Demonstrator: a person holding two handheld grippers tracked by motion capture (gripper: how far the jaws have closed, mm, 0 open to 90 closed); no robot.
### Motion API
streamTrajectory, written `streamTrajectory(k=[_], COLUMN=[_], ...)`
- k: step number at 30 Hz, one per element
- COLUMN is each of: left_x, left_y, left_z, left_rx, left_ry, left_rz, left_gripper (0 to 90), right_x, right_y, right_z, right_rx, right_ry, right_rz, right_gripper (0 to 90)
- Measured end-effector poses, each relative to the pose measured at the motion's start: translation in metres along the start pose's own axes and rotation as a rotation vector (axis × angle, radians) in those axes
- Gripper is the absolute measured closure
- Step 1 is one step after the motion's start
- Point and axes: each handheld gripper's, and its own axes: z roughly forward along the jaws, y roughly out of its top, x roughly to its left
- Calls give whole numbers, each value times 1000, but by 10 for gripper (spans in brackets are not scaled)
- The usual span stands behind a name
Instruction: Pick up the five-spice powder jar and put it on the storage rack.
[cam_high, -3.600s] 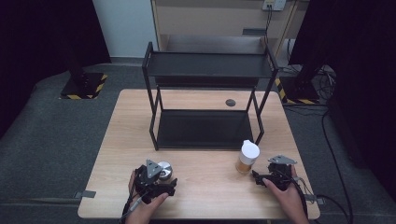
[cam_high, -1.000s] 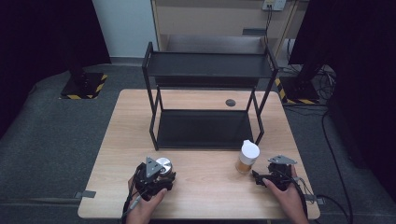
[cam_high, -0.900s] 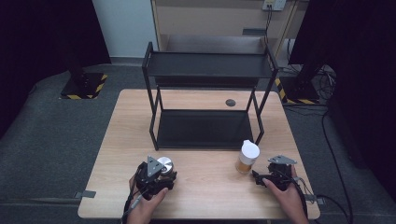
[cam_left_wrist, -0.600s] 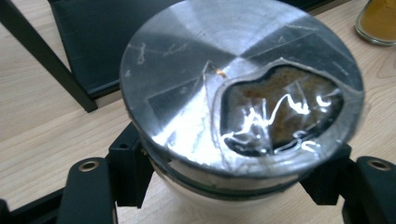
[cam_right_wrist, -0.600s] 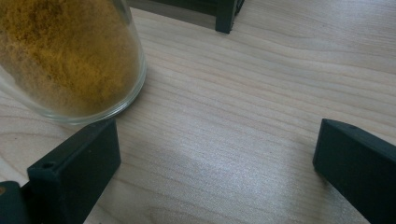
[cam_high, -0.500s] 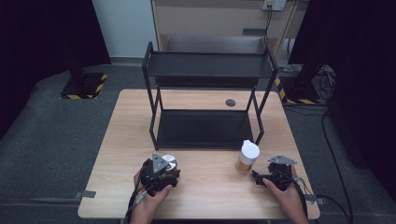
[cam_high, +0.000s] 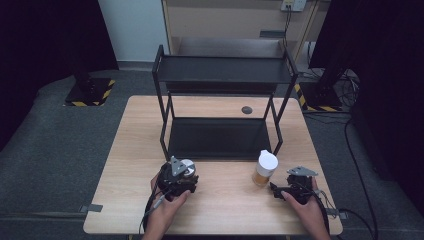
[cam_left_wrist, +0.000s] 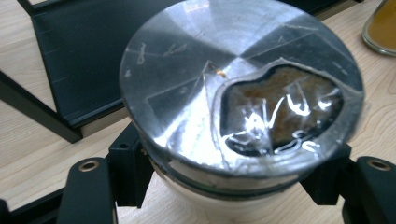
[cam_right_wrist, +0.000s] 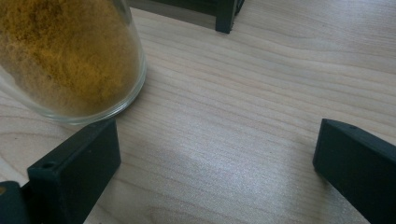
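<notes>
Left tool clamped around metal-lidded jar, upright, just in front of black rack's lower shelf. Right tool spread wide, empty, on surface; yellow-spice jar just ahead-left of it. Shelf straight beyond left tool, likely destination.

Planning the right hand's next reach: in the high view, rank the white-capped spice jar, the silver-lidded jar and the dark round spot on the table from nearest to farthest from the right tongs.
1. White-capped spice jar, just left of the right tongs.
2. Silver-lidded jar, across the table, in the left tongs.
3. Dark round spot, at the table's far edge behind the rack; close to the second.
</notes>
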Motion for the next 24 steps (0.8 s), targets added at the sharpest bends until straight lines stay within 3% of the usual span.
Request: streamTrajectory(k=[10,24], left_x=[2,8], left_y=[6,30], left_z=[11,27], left_rx=[0,-20], left_ry=[3,29], left_rz=[-9,1], left_gripper=[300,300], right_x=[0,0], right_y=[0,0], right_z=[0,0], right_rx=[0,0], right_ry=[0,0], right_rz=[0,0], right_gripper=[17,17])
